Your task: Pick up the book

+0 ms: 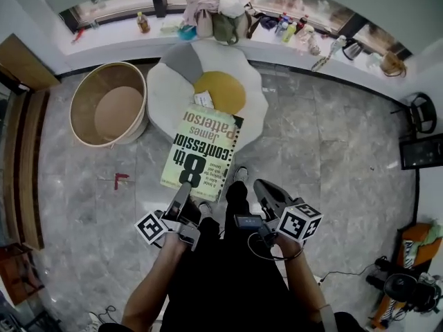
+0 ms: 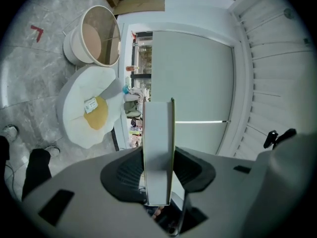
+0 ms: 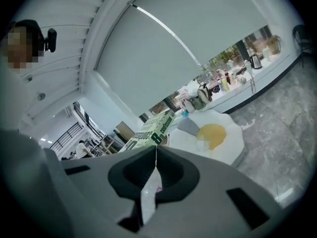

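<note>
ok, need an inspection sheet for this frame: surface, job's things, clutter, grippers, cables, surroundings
Surface: grey marble floor, small red mark on it.
Job's things: book, held up off the floor, cover towards the head view.
Clutter: egg-shaped cushion and round tub, side by side on the floor.
Grippers: left gripper clamped on the book's near edge; right gripper jaws together, empty.
Cables: black lead looped at the right gripper; another cable on the floor.
Surroundings: window sill crowded with bottles and bags.

Grey marble floor (image 1: 332, 151) under egg-shaped cushion (image 1: 166, 99), round tub (image 1: 111, 104), perhaps red tape (image 1: 121, 180).
</note>
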Motion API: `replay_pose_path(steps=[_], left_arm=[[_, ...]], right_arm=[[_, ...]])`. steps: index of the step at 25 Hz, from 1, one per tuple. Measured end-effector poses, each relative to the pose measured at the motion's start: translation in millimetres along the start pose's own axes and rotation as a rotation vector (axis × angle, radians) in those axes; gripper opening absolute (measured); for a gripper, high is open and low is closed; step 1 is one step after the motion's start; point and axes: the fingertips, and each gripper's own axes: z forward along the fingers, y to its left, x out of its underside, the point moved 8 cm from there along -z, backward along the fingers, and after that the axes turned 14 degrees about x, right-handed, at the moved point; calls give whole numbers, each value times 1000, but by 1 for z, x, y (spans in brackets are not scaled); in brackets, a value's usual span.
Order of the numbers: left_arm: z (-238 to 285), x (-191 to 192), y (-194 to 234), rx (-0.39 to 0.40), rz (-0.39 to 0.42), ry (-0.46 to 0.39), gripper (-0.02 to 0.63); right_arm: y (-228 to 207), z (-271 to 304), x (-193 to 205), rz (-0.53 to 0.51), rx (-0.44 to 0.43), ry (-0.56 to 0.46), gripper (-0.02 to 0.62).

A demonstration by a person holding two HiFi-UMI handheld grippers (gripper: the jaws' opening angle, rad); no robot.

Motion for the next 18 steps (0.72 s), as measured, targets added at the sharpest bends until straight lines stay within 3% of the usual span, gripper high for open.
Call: replay_pose_path(steps=[11, 14, 18], left_arm=[[-7, -7, -2, -25, 10, 75, 183], [-5, -5, -5, -21, 19, 69, 183], [-3, -5, -6, 14, 6, 76, 183]], right_arm=[[-4, -17, 4, -7, 15, -51, 18], [-7, -22, 1, 2, -30, -68, 18], [0, -23, 1, -82, -94, -94, 18]])
